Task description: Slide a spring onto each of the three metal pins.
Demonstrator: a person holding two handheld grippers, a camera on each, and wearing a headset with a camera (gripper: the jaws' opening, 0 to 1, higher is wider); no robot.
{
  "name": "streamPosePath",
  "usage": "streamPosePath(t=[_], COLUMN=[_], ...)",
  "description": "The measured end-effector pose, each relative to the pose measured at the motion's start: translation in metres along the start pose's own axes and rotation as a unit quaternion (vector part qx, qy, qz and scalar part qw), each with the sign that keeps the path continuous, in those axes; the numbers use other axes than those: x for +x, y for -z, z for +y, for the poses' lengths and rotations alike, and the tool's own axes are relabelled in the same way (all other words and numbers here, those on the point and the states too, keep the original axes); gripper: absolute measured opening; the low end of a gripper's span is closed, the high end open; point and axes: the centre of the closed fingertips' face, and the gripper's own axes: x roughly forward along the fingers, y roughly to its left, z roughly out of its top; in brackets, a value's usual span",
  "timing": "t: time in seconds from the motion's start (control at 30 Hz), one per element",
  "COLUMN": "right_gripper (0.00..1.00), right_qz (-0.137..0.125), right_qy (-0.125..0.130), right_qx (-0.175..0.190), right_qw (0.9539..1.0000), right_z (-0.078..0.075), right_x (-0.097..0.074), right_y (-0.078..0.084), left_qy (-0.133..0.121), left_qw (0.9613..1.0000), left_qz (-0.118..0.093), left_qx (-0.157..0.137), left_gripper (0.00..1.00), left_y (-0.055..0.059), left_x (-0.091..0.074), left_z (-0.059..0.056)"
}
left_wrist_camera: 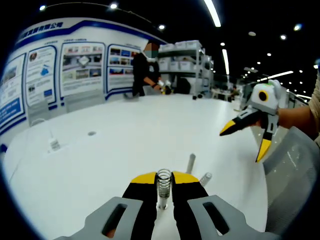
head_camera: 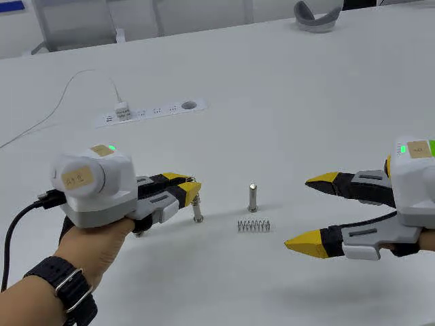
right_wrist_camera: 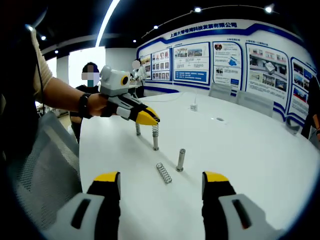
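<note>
My left gripper (head_camera: pixel 192 190) is shut on a spring (left_wrist_camera: pixel 163 183), holding it upright on the top of a metal pin (head_camera: pixel 197 213). The right gripper view shows that spring (right_wrist_camera: pixel 155 131) sitting around the pin's upper part. To the right a bare pin (head_camera: pixel 253 197) stands upright, and a loose spring (head_camera: pixel 254 225) lies flat just in front of it. My right gripper (head_camera: pixel 302 212) hovers open to the right of both, with nothing between its jaws. A third pin (right_wrist_camera: pixel 138 129) stands behind the left gripper (right_wrist_camera: pixel 145 117) and appears to carry a spring.
A white power strip (head_camera: pixel 149 112) with a plugged-in charger and cable lies at the back left of the white table (head_camera: pixel 285 102). A grey curved object (head_camera: pixel 317 17) rests at the far right edge. A person (left_wrist_camera: pixel 147 70) stands beyond the table.
</note>
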Motion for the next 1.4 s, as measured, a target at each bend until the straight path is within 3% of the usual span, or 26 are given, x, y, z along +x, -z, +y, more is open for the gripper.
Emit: streamPosePath(t=[1.4], right_gripper=[0.66], right_qz=[0.01], right_qy=[-0.006], right_qx=[0.007], right_qw=[0.9999], right_z=[0.0], right_x=[0.004], right_y=[0.007], left_qy=[-0.004], left_qw=[0.9997], left_qz=[0.018], left_qx=[-0.015], left_gripper=[0.1], left_y=[0.027], left_x=[0.012], left_z=[0.0])
